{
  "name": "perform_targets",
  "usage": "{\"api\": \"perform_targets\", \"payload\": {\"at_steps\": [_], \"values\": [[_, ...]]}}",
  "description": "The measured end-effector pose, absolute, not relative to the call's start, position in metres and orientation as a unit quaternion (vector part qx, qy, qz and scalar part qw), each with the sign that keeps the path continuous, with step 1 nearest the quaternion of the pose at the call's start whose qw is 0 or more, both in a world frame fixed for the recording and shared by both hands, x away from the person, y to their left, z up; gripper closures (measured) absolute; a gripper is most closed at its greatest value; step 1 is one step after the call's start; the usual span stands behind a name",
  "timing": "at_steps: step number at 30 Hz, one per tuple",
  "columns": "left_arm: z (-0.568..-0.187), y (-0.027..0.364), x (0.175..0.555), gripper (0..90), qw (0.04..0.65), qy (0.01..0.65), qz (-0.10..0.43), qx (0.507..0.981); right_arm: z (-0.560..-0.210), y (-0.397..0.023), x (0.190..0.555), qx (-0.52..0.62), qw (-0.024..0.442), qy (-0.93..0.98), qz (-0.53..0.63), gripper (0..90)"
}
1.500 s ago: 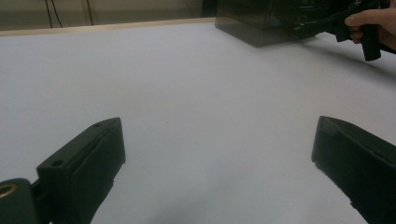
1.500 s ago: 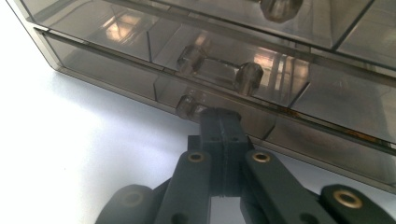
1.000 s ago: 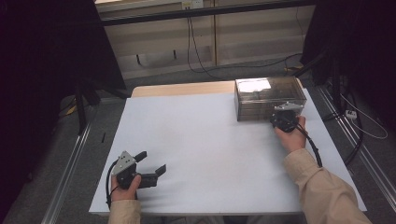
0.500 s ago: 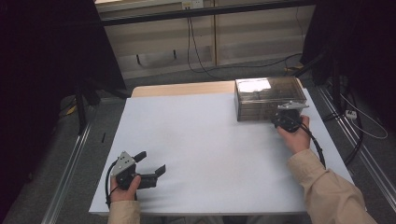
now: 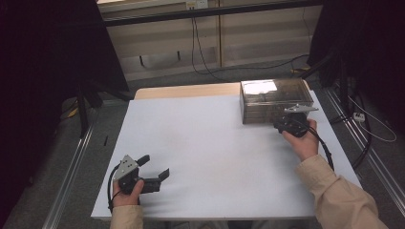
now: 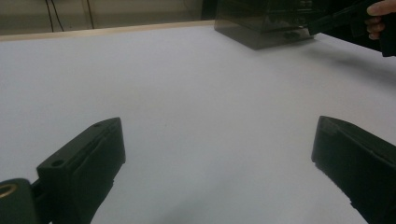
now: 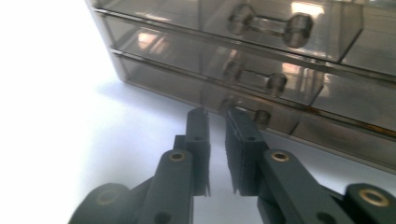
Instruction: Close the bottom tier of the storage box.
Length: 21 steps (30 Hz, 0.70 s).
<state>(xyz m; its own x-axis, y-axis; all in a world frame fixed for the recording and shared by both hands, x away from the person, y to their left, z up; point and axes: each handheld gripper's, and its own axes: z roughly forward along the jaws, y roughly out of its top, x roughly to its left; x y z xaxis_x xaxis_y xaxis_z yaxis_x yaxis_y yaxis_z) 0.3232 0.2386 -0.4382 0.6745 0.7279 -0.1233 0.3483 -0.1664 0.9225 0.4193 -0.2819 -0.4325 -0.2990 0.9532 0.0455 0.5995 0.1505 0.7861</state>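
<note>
Just ahead of the right gripper (image 7: 217, 119), its jaws having just parted to a narrow gap holding nothing, sat the smoky drawer box (image 7: 280, 60); its lowest handle (image 7: 245, 114) could slip past. The left gripper (image 6: 219, 154) gaped wide, empty.

Beige sleeves; each black tool (image 5: 152, 167) trails a black cable.

Glossy smoky plastic drawer box (image 7: 261, 60), matt white tabletop (image 5: 205, 143)

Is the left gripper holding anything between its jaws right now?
No: in the left gripper view the left gripper has its jaws spread wide over the bare white table, with nothing between them.
</note>
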Motion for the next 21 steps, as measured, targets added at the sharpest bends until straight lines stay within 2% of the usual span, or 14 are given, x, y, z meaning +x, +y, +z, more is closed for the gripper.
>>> {"api": "perform_targets", "payload": {"at_steps": [8, 12, 21], "values": [[-0.438, 0.236, 0.326, 2.8, 0.536, 0.361, 0.176, 0.742, -0.426, -0.279, 0.402, 0.528, 0.215, 0.721, 0.393, 66.9], [-0.438, 0.236, 0.325, 2.9, 0.536, 0.361, 0.175, 0.743, -0.424, -0.277, 0.393, 0.523, 0.202, 0.726, 0.399, 57.9], [-0.438, 0.237, 0.324, 2.8, 0.538, 0.363, 0.176, 0.740, -0.423, -0.272, 0.373, 0.504, 0.185, 0.732, 0.418, 50.8]]}}
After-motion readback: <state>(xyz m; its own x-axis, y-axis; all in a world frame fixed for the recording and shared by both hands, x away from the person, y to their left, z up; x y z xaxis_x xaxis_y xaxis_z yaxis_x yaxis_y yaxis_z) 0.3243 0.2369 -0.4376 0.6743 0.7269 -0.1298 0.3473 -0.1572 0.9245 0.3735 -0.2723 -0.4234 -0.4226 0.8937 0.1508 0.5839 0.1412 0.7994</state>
